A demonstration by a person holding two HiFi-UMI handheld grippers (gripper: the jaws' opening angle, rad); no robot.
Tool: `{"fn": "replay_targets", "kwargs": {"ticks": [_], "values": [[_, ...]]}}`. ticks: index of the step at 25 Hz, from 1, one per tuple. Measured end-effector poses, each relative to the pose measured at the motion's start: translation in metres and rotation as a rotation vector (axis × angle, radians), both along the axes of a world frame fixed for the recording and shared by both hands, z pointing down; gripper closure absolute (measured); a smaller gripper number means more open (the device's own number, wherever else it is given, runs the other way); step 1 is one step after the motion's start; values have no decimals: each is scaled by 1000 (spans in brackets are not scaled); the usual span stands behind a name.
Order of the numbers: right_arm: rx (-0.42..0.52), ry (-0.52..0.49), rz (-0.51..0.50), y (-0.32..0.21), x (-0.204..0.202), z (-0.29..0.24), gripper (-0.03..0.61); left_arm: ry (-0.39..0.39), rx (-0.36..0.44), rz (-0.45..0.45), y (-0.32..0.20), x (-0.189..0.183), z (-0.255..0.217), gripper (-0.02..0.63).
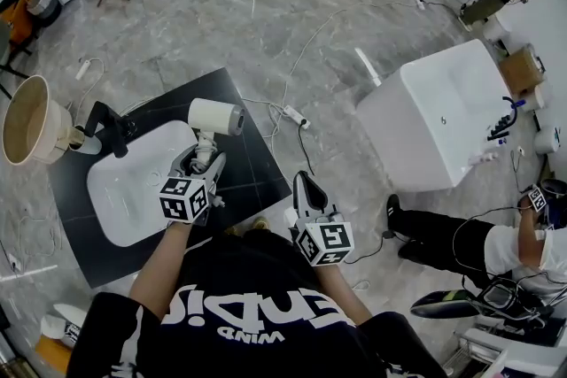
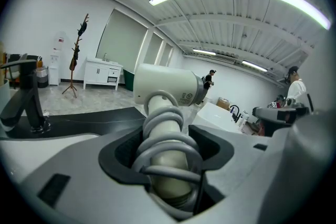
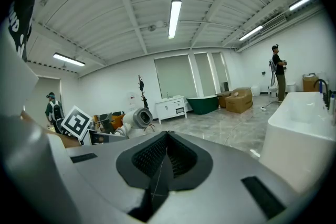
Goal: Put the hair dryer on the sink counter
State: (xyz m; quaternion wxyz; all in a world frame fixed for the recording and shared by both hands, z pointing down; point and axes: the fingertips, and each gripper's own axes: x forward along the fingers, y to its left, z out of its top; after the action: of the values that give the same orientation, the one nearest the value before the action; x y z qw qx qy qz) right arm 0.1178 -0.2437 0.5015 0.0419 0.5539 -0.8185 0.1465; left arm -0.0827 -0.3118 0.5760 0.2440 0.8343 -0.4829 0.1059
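Holding: my left gripper (image 2: 167, 162) has its jaws clamped on the handle of the hair dryer (image 2: 169, 85); they stand fairly wide apart because the handle fills the gap between them.
Cord: a grey coiled cord (image 2: 164, 131) is wound round that handle, right where the pads press.
Hair dryer's pose: the handle points back into my grip, and the cream barrel lies crosswise beyond the jaw tips, its grey-ringed end turned to my right.
Hair dryer's place: in the head view it shows over the black sink counter (image 1: 252, 177), just beside the right rim of the white basin (image 1: 124, 190); I cannot tell whether it touches the counter.
Faucet: a black faucet (image 1: 108, 128) stands at the basin's far left, well apart from the dryer.
Right gripper: my right gripper (image 3: 163, 162) has its jaws pressed together with nothing between them; it hangs just off the counter's near right corner, close to my body.
Round about: a tan round bowl (image 1: 31, 121) lies left of the counter, a white tub (image 1: 443, 115) stands on the floor to the right, and a person (image 1: 461, 239) is down on the floor beside that tub.
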Motion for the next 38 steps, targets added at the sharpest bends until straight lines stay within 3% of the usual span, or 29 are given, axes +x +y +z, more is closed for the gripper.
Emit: {"fn": "replay_targets", "kwargs": {"ticks": [10, 22, 38], "values": [[-2, 2, -18, -11, 8, -1, 555, -96, -97, 25, -20, 14, 51, 354], [-14, -4, -10, -15, 14, 4, 555, -140, -237, 20, -24, 20, 106, 353], [-37, -1, 6, -21, 23, 10, 555, -213, -314, 37, -25, 24, 133, 353]]}}
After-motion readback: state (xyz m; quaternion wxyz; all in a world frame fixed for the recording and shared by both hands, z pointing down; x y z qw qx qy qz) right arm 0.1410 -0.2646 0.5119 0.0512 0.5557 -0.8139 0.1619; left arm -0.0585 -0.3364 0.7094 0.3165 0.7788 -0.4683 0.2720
